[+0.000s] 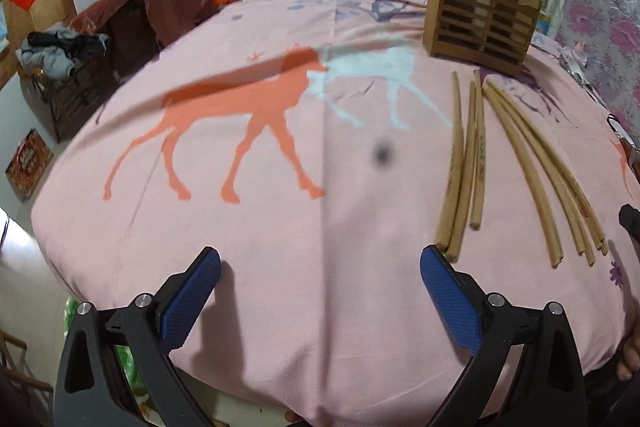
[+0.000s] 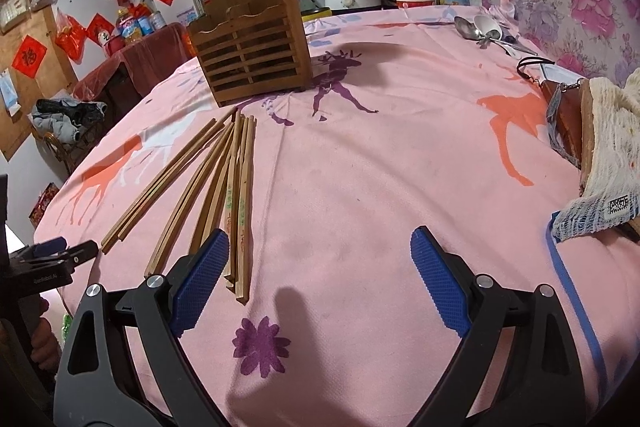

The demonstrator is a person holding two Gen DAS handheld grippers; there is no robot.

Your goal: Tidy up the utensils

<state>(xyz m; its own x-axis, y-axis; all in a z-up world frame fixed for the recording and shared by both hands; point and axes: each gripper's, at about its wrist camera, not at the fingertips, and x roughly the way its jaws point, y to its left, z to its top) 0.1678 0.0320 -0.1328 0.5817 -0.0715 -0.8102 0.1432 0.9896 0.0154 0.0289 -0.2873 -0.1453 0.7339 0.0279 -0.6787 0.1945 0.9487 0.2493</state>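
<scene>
Here, the left gripper (image 1: 320, 263) is hovering low over the pink tablecloth (image 1: 280, 247), its two blue-padded fingers spread wide apart with nothing between them. The right gripper (image 2: 320, 255) is doing the same a little further along the table, jaws likewise wide and gripping nothing.

The chopsticks (image 1: 476, 155) are lying loose on the cloth, fanned out in front of the wooden holder (image 1: 480, 15). From the left wrist view, three are sitting together in one bunch and about four more (image 1: 540, 171) are curving away to the right of it; the right wrist view is showing the same sticks (image 2: 224, 195) as roughly seven or eight, though overlap is making an exact count uncertain. Their near ends are lying just beside the right gripper's left finger.

The one slatted holder (image 2: 252, 59) is standing upright beyond the sticks' far tips. Two spoons (image 2: 480, 29) are resting at the far right edge of the table.
</scene>
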